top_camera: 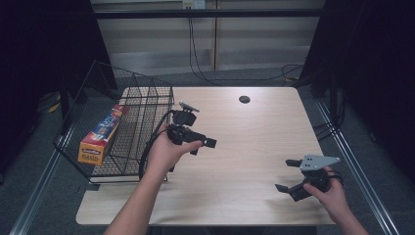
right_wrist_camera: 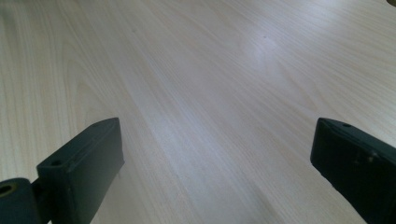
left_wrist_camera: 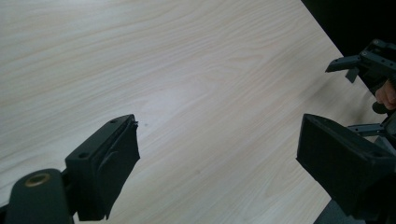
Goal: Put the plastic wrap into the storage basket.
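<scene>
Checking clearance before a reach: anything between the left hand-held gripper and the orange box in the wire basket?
Yes. The black wire basket wall nearest the left hand-held gripper stands between it and the orange cardboard box, which leans inside at the far side. The jaws are open, empty and point away from it.

Lab: black curtains point(top_camera: 44, 54), trailing cables point(top_camera: 195, 54), bare wooden table point(top_camera: 244, 142).

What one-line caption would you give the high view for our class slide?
Two open hand-held grippers, left gripper and right gripper, over a wooden table; boxed roll in a wire basket.
</scene>
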